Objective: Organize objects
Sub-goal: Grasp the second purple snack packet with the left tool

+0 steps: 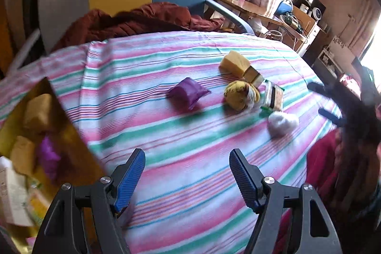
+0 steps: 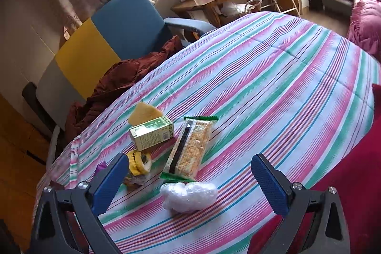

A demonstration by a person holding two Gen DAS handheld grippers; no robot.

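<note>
Both the left gripper (image 1: 187,160) and right gripper (image 2: 190,167) hung over the striped bed (image 2: 273,92), fingers spread and holding nothing. A purple pouch (image 1: 188,92), green carton (image 2: 152,136) and cracker packet (image 2: 191,146) lay mid-bed, near its far edge.

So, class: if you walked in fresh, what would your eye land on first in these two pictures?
Probably the striped bedsheet in pink, green and white, filling both views. Next, the small clutter on it: a purple pouch lying apart, then a yellow sponge, a green carton and a cracker packet bunched together. Both grippers hang open and empty.
</note>
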